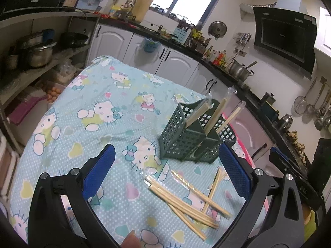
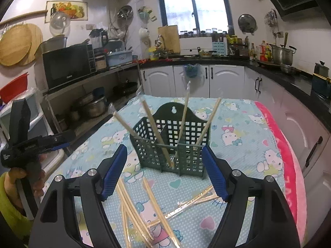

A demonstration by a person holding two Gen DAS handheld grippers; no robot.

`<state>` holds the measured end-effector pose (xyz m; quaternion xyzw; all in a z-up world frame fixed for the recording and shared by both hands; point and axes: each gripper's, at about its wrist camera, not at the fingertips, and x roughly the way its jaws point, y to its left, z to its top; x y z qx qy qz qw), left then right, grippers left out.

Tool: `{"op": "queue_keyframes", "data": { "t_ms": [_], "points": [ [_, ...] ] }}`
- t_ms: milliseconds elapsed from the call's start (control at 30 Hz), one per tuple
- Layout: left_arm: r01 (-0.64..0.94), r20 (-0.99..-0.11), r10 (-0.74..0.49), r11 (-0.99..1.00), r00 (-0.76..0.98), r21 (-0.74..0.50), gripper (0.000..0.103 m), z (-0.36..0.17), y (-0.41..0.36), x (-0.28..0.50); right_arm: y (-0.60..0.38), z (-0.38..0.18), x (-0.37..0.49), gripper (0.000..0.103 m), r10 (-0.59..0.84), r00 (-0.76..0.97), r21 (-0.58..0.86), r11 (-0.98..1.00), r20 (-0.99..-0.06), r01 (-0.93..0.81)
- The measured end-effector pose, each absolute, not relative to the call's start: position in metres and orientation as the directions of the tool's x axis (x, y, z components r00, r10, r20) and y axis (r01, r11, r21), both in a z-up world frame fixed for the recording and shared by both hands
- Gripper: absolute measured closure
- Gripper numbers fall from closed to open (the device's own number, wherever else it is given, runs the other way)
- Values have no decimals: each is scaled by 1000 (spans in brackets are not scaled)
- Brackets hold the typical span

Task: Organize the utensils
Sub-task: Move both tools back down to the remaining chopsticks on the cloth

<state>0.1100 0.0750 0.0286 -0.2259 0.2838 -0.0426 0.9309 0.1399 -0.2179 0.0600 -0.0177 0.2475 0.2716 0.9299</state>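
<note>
Daylight is pouring through the window, glaring white; corners are darkening, fisheye is bending edges, and shelves are sitting dim.

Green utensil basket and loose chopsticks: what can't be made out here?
- Green utensil basket floor: hidden by its walls, both views.
- Count of loose chopsticks: overlapping, crossed by right gripper fingers in right wrist view.
- Near table edge: hidden behind left gripper.

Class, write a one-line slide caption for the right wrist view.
Open right gripper above loose wrapped chopsticks on a cartoon-cat tablecloth, facing a green utensil basket already holding several.
</note>
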Motion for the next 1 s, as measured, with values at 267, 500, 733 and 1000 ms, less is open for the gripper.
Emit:
{"op": "queue_keyframes", "data": {
  "t_ms": [267, 500, 733, 1000],
  "points": [
    [-65, -548, -217, 891, 808, -448, 11, 12, 75, 110, -209, 49, 136, 31, 504, 698, 74, 833, -508, -548],
    [-66, -593, -247, 887, 766, -456, 11, -7, 70, 113, -202, 35, 140, 31, 497, 660, 59, 821, -563, -568],
    [-63, -636, -297, 875, 712, -479, 29, -30, 67, 119, -192, 17, 143, 46, 492, 616, 51, 805, -615, -591],
    [-59, -665, -371, 846, 648, -530, 52, -55, 62, 126, -185, -4, 151, 57, 478, 571, 53, 795, -667, -604]
  ]
}}
